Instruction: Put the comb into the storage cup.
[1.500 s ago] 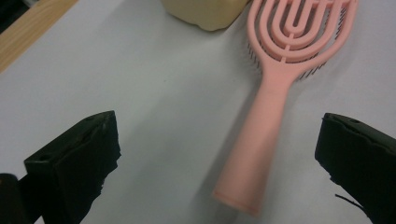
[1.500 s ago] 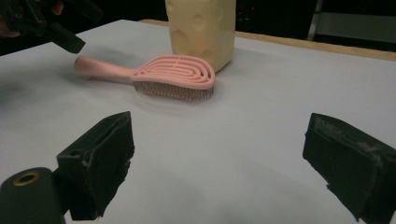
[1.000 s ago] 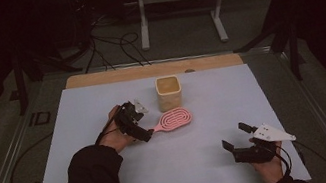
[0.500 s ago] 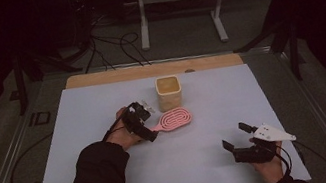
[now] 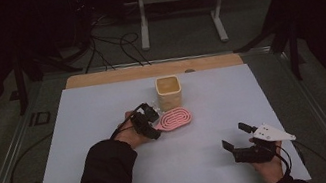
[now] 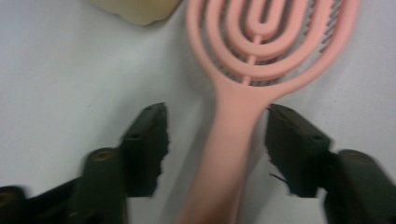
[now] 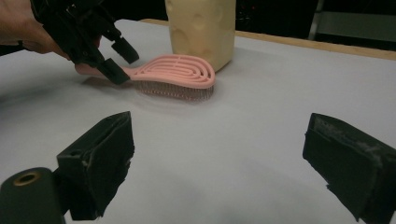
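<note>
Lying between the left hand-held gripper's (image 6: 212, 154) jaws (untouched): pink hairbrush (image 6: 243, 116) handle.

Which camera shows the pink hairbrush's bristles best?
The right gripper view: it sees the hairbrush from the side, bristles down on the table. The left gripper view shows its handle between the left gripper's fingers; the high view shows a small pink oval.

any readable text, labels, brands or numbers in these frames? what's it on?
None readable.
Pink hairbrush: no lettering on the side shown.
Cream container: plain, only moulded dimples.
Left hand-held gripper and right hand-held gripper: black jaws, no markings visible.
Dark marking on the floor left of the table: too small and dim to read.
</note>
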The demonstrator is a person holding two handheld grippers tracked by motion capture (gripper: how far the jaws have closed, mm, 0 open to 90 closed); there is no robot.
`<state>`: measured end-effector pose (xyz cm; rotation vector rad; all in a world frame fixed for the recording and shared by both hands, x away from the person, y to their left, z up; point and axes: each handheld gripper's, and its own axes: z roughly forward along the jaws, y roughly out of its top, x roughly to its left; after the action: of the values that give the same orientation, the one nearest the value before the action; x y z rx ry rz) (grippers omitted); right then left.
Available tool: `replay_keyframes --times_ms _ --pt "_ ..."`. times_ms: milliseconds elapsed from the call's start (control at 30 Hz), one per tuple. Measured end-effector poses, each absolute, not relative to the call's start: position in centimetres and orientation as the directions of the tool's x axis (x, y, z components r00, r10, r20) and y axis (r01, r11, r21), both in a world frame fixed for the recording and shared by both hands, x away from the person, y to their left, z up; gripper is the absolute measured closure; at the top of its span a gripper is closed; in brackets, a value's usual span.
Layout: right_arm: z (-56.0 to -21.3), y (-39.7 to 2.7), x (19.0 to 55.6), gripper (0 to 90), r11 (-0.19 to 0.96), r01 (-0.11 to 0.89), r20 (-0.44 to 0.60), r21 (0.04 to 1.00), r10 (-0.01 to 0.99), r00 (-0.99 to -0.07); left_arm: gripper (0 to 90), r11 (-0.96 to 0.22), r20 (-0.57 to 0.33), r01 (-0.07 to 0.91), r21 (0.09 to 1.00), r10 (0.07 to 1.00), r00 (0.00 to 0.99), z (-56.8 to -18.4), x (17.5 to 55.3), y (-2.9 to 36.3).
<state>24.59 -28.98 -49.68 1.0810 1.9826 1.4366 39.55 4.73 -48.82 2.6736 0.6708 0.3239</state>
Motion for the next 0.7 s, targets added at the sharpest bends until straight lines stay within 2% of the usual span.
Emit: replay_keyframes --times_ms 100,233,700 --pt "-49.68 -29.01 24.6 8.7 0.146 0.325 0.078 0.934 0.807 -0.585 56.1 -0.823 0.116 0.407 0.397 0.485 0.867 -48.95 39.6 4.43" --pt "-49.68 -29.01 24.6 8.7 0.146 0.326 0.078 0.934 0.807 -0.585 62.4 -0.825 0.121 0.415 0.383 0.491 0.863 -49.19 39.76 3.96" --pt "-49.74 -28.92 24.67 8.7 0.15 0.328 0.077 0.933 0.805 -0.589 62.2 -0.81 0.062 0.454 0.371 0.509 0.859 -49.5 40.27 3.84"
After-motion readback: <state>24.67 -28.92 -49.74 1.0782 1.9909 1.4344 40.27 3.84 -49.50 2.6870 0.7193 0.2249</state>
